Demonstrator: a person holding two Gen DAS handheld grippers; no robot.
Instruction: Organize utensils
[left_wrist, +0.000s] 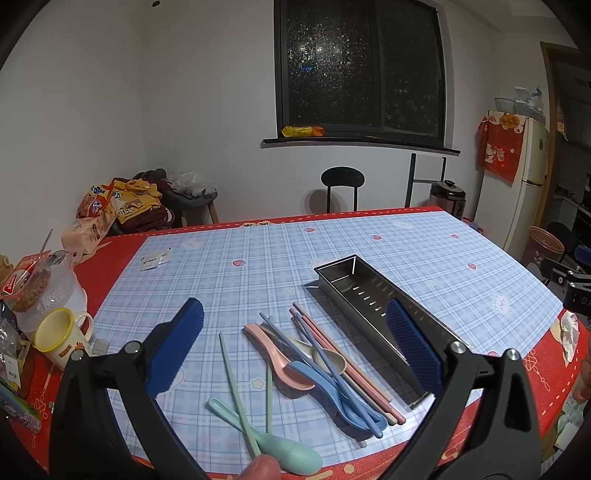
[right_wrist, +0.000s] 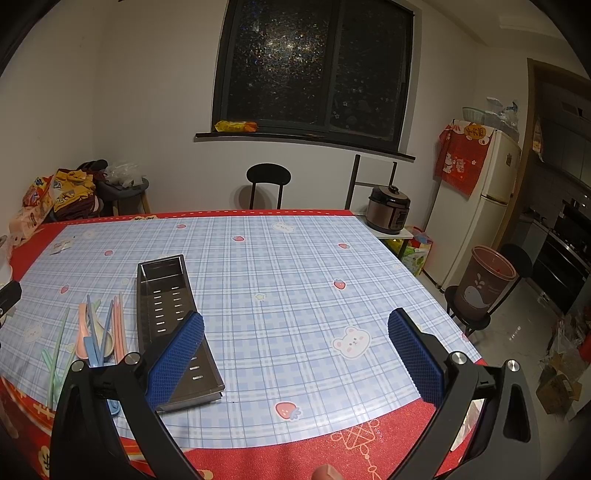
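Note:
A long perforated steel tray (left_wrist: 373, 306) (right_wrist: 166, 306) lies empty on the checked tablecloth. Left of it sits a heap of pastel utensils: a pink spoon (left_wrist: 277, 360), a blue spoon (left_wrist: 325, 384), a beige spoon (left_wrist: 327, 356), pink chopsticks (left_wrist: 347, 363), blue chopsticks (left_wrist: 317, 373). Nearer me lie a green spoon (left_wrist: 280, 452) and green chopsticks (left_wrist: 238, 395). My left gripper (left_wrist: 295, 343) hangs open above the heap, holding nothing. My right gripper (right_wrist: 295, 350) is open over bare cloth right of the tray, its left finger overlapping the tray's near end in the view.
At the table's left edge stand a yellow mug (left_wrist: 61, 338), a clear jar (left_wrist: 48, 291) and snack bags (left_wrist: 94, 214). A crumpled tissue (left_wrist: 569, 332) lies at the right edge. Beyond the table are a black chair (right_wrist: 267, 184), a rice cooker (right_wrist: 388, 214), a fridge (right_wrist: 476, 210) and a brown bin (right_wrist: 482, 280).

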